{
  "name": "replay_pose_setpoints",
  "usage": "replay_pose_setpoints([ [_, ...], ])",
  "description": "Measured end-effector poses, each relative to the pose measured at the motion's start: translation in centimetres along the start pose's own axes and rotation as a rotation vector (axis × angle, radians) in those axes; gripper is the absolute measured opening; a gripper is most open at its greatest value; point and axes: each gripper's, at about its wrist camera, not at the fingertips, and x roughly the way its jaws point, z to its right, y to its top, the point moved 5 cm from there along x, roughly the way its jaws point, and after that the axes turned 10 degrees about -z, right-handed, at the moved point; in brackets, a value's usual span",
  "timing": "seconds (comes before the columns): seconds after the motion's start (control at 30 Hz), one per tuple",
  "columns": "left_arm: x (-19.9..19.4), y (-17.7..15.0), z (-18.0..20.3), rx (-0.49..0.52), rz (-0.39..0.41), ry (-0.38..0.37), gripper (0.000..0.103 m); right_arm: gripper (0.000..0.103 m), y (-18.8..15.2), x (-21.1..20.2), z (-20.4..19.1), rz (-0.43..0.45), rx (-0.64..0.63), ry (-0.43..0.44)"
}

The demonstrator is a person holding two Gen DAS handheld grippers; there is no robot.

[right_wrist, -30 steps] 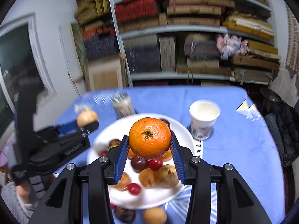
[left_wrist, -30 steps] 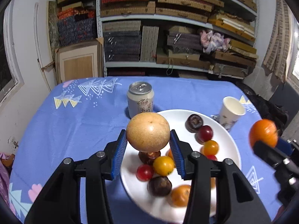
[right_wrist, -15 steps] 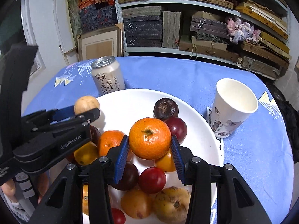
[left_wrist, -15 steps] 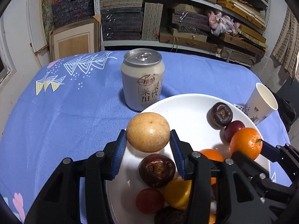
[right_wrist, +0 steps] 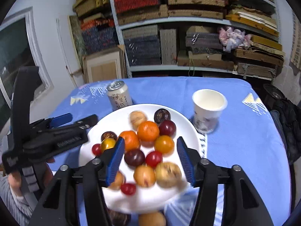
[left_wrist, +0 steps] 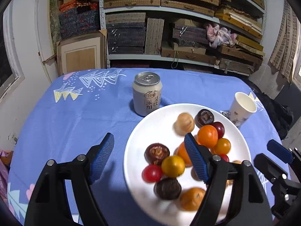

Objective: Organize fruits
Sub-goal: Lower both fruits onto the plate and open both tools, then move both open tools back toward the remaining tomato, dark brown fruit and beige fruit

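Observation:
A white plate point(left_wrist: 135, 137) point(right_wrist: 116, 116) on the blue cloth holds several small fruits. A tan round fruit point(left_wrist: 184, 124) point(right_wrist: 137, 117) lies blurred at the plate's far side, free of my left gripper point(left_wrist: 148, 157). That gripper's jaws are opening over the plate's left rim with nothing pressed between the pads. A bright orange point(right_wrist: 148, 131) point(left_wrist: 207, 136) rests among the fruits beyond my right gripper point(right_wrist: 150, 160). Its jaws are opening too, above the near fruits and gripping none. Each gripper shows in the other's view: the left gripper point(right_wrist: 75, 119), the right gripper point(left_wrist: 270, 156).
A drink can point(left_wrist: 147, 94) stands just behind the plate, and a paper cup point(right_wrist: 208, 109) to its right. Two fruits, a tan one point(right_wrist: 152, 219) and a dark one point(right_wrist: 118, 218), lie on the cloth before the plate. A person's hand and grey sleeve point(right_wrist: 11, 188) hold the left tool. Shelves fill the back wall.
Both grippers came down over the plate, then let go and drew back. The tan fruit and the orange now lie on the plate, and both pairs of jaws stand wider.

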Motion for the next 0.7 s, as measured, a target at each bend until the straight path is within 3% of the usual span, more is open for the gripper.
replay_pose_setpoints([
  [0.13, -3.5, -3.4, -1.2, -0.017, 0.032, 0.019, 0.079, 0.063, -3.9, -2.7, 1.1, 0.019, 0.045, 0.026],
  [0.23, -5.0, -6.9, -2.1, -0.037, 0.013, 0.024, 0.080, 0.064, -7.0, -4.2, 1.3, 0.013, 0.046, 0.011],
  [0.37, -5.9, -11.6, -2.5, -0.052, -0.004, 0.030, 0.083, 0.077, -10.6, -5.7, 1.7, 0.030, 0.080, 0.027],
  [0.43, -5.4, -13.8, -2.2, -0.038, -0.019, 0.056, 0.085, 0.078, -12.1, -5.9, 1.9, 0.041, 0.097, 0.025],
  [0.57, -3.7, -16.0, -1.4, -0.006, -0.040, 0.107, 0.085, 0.078, -13.6, -5.3, 2.6, 0.029, 0.137, 0.038],
  [0.7, -3.4, -16.1, -0.7, 0.006, -0.033, 0.079, 0.085, 0.078, -13.9, -5.1, 2.9, 0.025, 0.147, 0.040],
])
